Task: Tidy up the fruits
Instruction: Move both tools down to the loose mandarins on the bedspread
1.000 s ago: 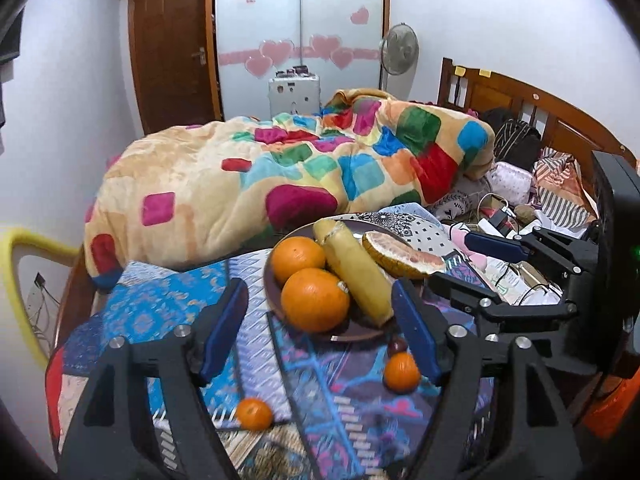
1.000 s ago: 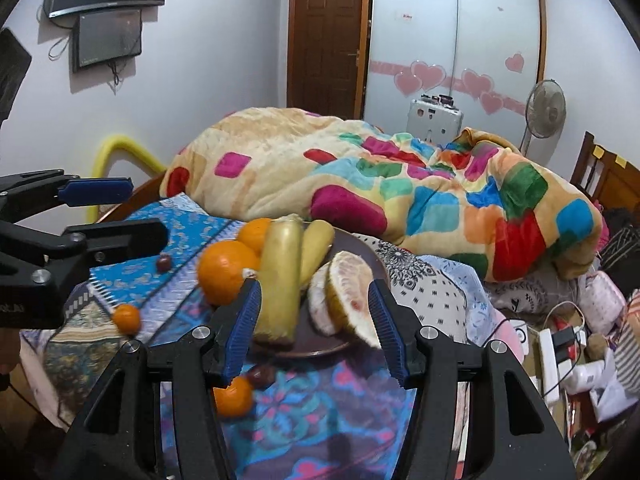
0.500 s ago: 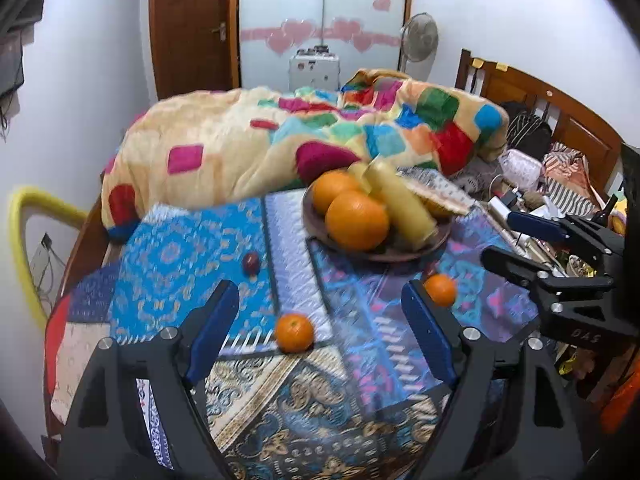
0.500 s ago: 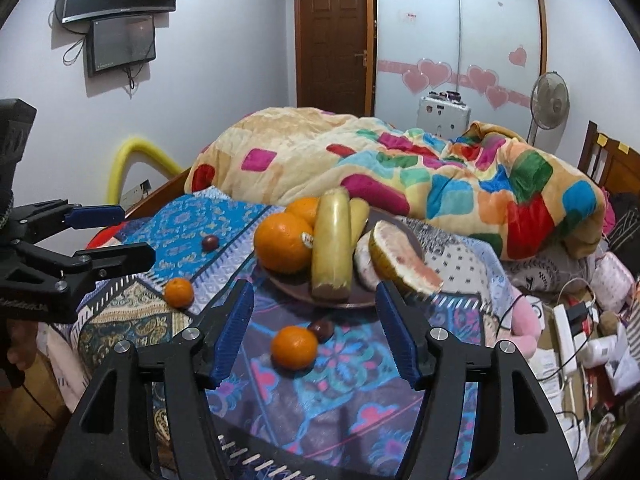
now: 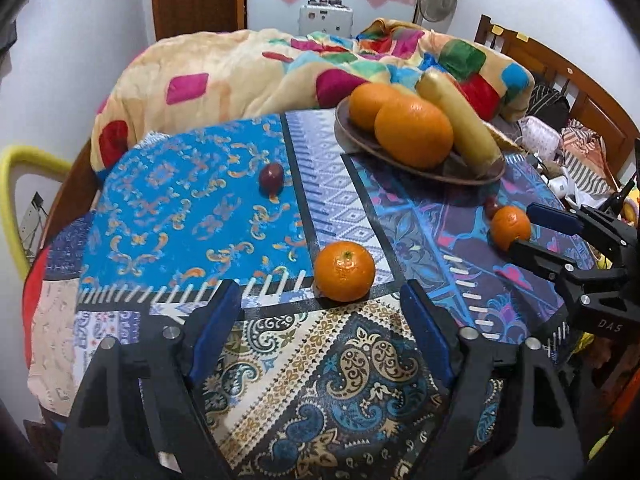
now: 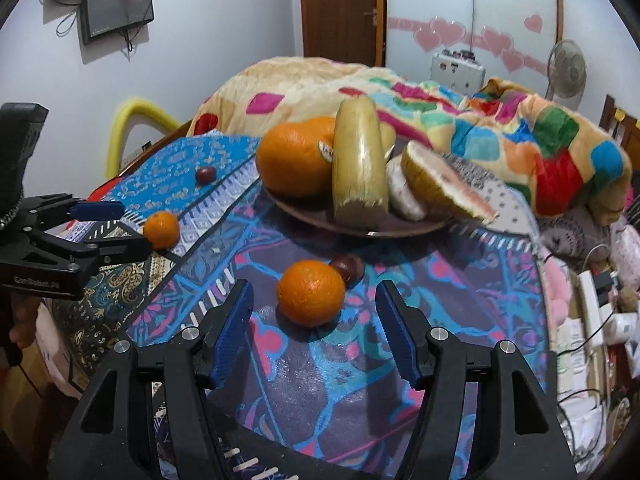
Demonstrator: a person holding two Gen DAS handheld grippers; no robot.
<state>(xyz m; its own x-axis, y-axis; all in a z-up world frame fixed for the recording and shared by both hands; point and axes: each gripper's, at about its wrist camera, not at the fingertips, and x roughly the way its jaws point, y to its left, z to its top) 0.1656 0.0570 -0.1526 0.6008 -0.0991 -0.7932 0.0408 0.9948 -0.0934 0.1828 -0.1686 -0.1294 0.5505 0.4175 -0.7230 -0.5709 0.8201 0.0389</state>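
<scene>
Facing the patterned tabletop (image 5: 192,208), the left gripper (image 5: 320,312) has its fingers spread wide, with a small mandarin (image 5: 344,271) just ahead between them, untouched. A dark red fruit (image 5: 271,177) lies farther back, and the brown plate (image 5: 356,142) of large oranges (image 5: 414,132) sits toward the far edge.

In the right wrist view, the right gripper (image 6: 314,322) is likewise spread apart around a second mandarin (image 6: 311,293), which touches a dark plum (image 6: 347,269). The plate (image 6: 304,216) stands just behind them.
</scene>
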